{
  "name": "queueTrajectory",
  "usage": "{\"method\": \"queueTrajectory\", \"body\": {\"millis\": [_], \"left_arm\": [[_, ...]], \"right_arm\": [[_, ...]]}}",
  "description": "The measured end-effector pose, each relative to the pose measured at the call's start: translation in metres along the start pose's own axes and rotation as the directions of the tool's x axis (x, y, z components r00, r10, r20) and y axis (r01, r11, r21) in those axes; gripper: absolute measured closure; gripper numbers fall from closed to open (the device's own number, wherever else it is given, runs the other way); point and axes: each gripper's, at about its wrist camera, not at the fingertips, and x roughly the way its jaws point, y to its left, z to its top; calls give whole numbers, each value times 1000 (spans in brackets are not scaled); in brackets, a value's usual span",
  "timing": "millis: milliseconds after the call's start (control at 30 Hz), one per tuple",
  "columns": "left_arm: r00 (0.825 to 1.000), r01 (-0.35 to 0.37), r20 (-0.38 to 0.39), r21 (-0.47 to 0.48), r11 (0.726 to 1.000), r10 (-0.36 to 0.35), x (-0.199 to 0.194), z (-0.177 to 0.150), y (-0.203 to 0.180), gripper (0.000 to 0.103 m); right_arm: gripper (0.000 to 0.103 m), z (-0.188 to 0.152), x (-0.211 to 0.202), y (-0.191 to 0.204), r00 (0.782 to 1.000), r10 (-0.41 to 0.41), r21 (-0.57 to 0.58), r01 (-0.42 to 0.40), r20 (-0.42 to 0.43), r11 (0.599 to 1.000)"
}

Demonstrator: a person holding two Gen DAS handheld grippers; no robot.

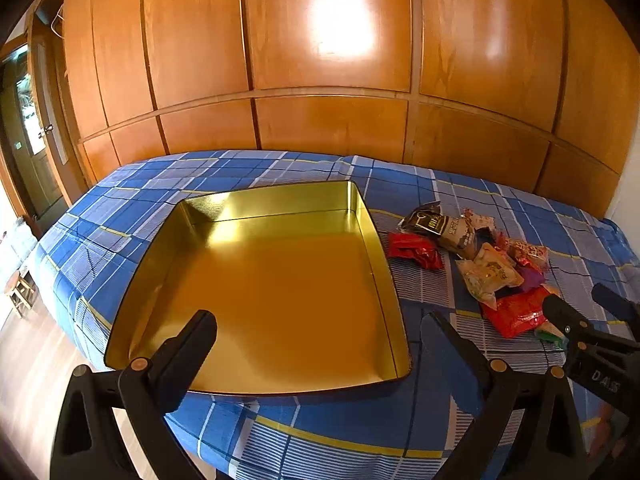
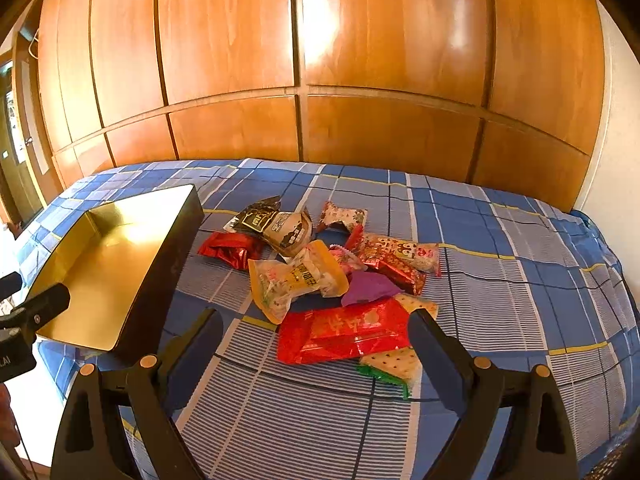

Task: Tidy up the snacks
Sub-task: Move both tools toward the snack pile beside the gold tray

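An empty gold tin box [image 1: 384, 264] [image 2: 168, 256] lies on the blue plaid bed. To its right sits a loose pile of snack packets [image 1: 480, 260] [image 2: 320, 272]. A big red packet [image 2: 344, 334] lies nearest, beside a yellow packet [image 2: 288, 280] and a dark packet [image 2: 260, 220]. My left gripper [image 1: 320, 328] hovers open over the near part of the tin with nothing between its fingers. My right gripper [image 2: 316, 324] is open just in front of the big red packet and holds nothing. It also shows at the right edge of the left wrist view as the right gripper [image 1: 576, 304].
The bed [image 2: 520, 280] runs up to a wooden panelled wardrobe wall [image 1: 320, 60]. A door [image 1: 36, 148] and a small stool [image 1: 18, 292] stand on the floor to the left. Bare bedspread lies right of the snack pile.
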Motion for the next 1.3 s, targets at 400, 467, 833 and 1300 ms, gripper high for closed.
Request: {"method": "queueTrajectory", "body": {"millis": [400,467,833,1300], "left_arm": [[1000,31,0,33,999,-31,-2,0,-8,0],[999,41,-8,37,998,-41,-2,0,-9,0],[994,101,-36,26,995,-100,0,-3,-10,0],[983,179,-36,4,984,-179,-1,-2,-14,0]], "right_arm": [[8,5,-10,-5,999,-29,-24,30,25,999],[8,5,-12,-3,999,-35,-37,36,34,999],[8,11,-16,-13,997,-53,-42,56,54,998],[8,21,-18,-29,995,-73,-32,75,72,997]]}}
